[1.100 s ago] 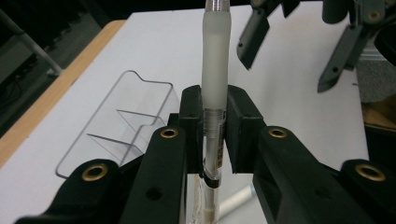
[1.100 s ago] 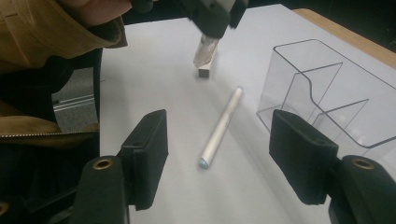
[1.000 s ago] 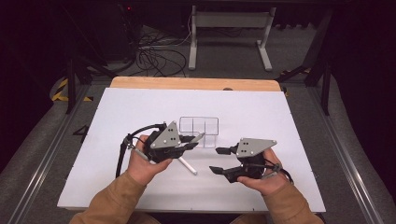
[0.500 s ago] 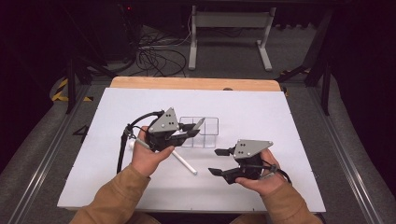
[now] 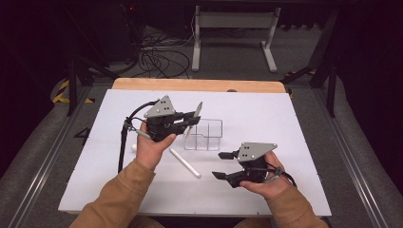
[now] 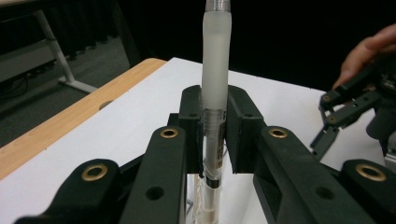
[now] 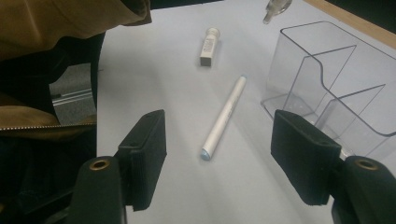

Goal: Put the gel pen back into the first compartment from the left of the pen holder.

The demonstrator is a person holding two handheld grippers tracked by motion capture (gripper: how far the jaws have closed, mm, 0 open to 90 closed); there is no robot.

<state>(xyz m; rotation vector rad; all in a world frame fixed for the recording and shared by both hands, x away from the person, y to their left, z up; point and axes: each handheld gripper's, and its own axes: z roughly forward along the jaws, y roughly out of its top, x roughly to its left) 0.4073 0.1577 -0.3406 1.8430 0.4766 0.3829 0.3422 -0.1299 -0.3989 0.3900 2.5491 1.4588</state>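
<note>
My left gripper [image 5: 191,121] is shut on a frosted translucent pen [image 5: 196,114] and holds it in the air, tilted, over the left edge of a clear plastic organizer [image 5: 205,135]. In the left gripper view the pen [image 6: 215,70] stands upright between the jaws of the left gripper [image 6: 215,128]. A white pen [image 5: 185,163] lies loose on the white table between my hands. My right gripper [image 5: 223,165] hovers open at the front right with nothing in it. In the right gripper view the white pen [image 7: 223,119] lies just beyond the open right gripper [image 7: 226,158].
A small white cap-like piece [image 7: 208,46] lies on the table [image 5: 294,123] past the white pen, near the person's left wrist. The organizer [image 7: 327,88] has several open compartments. Dark floor, cables and a stand lie beyond the table's wooden far edge.
My left gripper has risen and moved away from the person toward the organizer, and the held pen has tipped more upright. The right gripper has barely shifted.
</note>
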